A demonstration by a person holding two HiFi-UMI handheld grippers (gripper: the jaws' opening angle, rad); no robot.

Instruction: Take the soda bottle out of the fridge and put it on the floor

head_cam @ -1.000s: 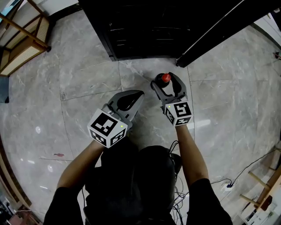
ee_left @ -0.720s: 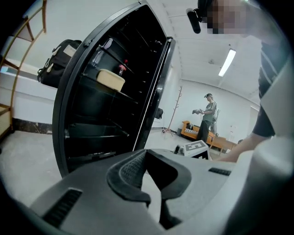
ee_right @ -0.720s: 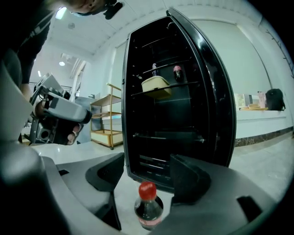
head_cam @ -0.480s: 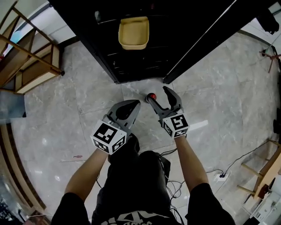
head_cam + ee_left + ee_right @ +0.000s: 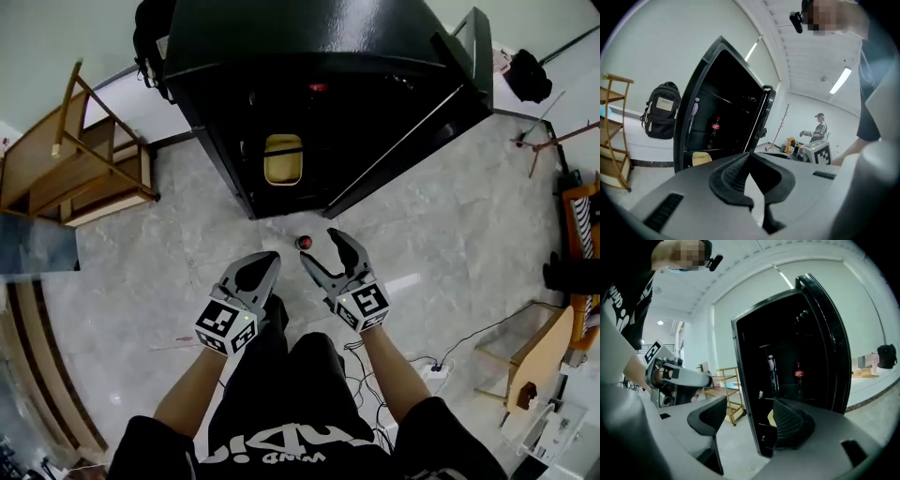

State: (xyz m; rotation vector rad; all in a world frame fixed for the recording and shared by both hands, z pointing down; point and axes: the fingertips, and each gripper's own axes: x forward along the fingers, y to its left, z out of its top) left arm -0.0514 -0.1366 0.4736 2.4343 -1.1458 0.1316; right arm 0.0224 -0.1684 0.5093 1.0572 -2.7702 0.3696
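Fridge (image 5: 281, 42) holds yellow tub (image 5: 283, 159); soda bottle (image 5: 303, 242) on floor.

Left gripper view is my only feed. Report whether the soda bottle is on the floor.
Observer: Yes. The head view shows the soda bottle standing on the floor just in front of the open fridge, red cap up.
Operator: Now give me the right gripper.
Observer: The right gripper is open with nothing between its jaws. Its own view looks into the fridge, not at the bottle.
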